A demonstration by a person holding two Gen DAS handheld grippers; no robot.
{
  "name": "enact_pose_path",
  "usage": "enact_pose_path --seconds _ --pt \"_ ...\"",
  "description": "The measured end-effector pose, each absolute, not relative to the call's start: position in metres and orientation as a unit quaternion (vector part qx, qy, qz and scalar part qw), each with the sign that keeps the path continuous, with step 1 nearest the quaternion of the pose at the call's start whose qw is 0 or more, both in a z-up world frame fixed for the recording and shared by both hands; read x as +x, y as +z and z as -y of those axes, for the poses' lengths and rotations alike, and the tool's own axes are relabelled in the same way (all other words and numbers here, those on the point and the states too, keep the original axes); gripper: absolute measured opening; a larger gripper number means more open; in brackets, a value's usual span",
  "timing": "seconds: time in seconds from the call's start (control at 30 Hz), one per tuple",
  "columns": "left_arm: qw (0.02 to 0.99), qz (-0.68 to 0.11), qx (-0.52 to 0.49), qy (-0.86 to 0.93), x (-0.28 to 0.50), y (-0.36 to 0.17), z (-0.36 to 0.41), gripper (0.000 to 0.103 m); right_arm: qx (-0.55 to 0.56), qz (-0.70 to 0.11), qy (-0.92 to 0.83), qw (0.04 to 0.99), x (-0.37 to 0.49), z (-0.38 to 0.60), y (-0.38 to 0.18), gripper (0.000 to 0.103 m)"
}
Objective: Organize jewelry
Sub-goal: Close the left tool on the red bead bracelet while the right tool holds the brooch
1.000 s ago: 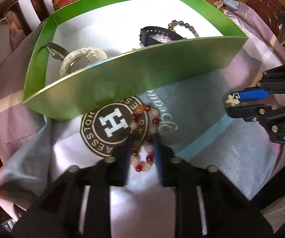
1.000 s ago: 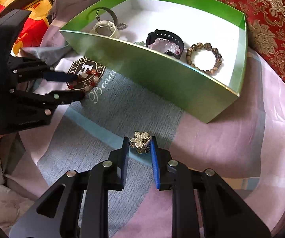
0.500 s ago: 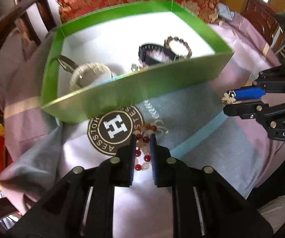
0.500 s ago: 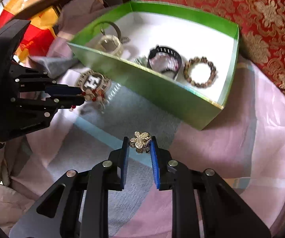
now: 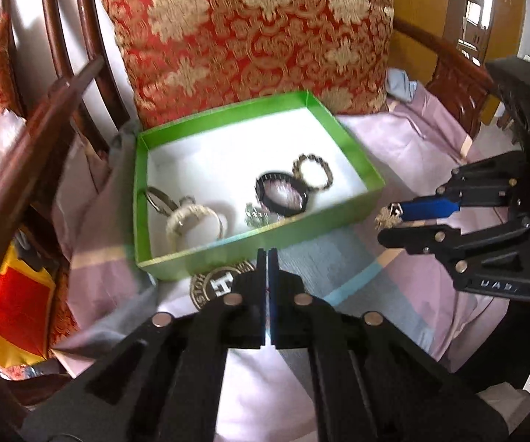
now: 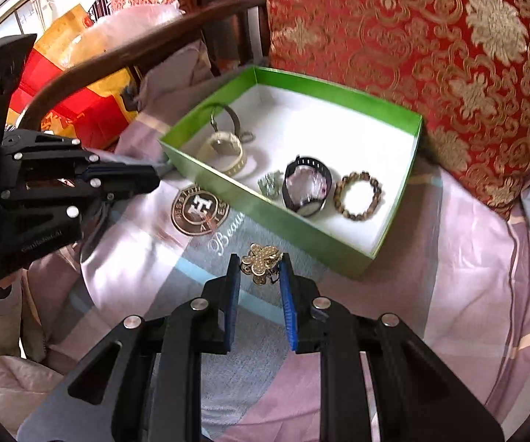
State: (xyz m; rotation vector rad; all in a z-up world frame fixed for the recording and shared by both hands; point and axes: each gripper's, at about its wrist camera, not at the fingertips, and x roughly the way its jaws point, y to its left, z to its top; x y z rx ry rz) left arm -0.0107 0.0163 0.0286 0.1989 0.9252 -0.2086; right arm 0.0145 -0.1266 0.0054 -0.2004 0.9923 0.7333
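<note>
Carrying a gold flower-shaped brooch (image 6: pixel 261 262) toward the green box (image 6: pixel 265 206), the right gripper (image 6: pixel 258 269) has its blue-padded jaws partly closed on the piece, which hangs clear of the bedsheet (image 6: pixel 430 294) just short of the box's near wall. Inside the box lie a tan watch (image 6: pixel 228 153), a small silvery trinket (image 6: pixel 270 184), a black band (image 6: pixel 307 191) around something pink, and a brown bead bracelet (image 6: pixel 358 195). The left gripper (image 5: pixel 267 258) has its jaws pressed together with nothing visible between them (whether a strand is pinched there I cannot tell), and it hovers above the round logo patch (image 5: pixel 217 285) beside the box. The step in hand looks like delivery. Next, I judge, the right gripper must clear the near wall, move over the bare white floor (image 6: pixel 338 136), and only then part its jaws, so the brooch does not land on the bracelet.
</note>
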Motion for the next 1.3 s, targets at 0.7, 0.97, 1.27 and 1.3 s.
enact_pose_path --seconds 0.7,0.97,1.27,1.3 --pt "0.818 -0.556 0.119 -0.085 0.002 -0.097 -0.014 0.008 -0.099 -0.515 0.349 0.777 0.016 0.110 -0.047 0.021" --pt "0.839 -0.528 0.100 -0.089 -0.013 -0.065 -0.017 0.007 -0.094 -0.510 0.351 0.780 0.017 0.113 -0.041 0.021" --pt "0.867 -0.482 0.098 -0.083 -0.029 -0.016 -0.020 0.007 -0.094 -0.481 0.349 0.798 0.010 0.120 -0.006 0.021" --pt "0.868 -0.480 0.097 -0.082 -0.026 -0.012 -0.021 0.007 -0.094 -0.480 0.350 0.799 0.009 0.120 -0.004 0.021"
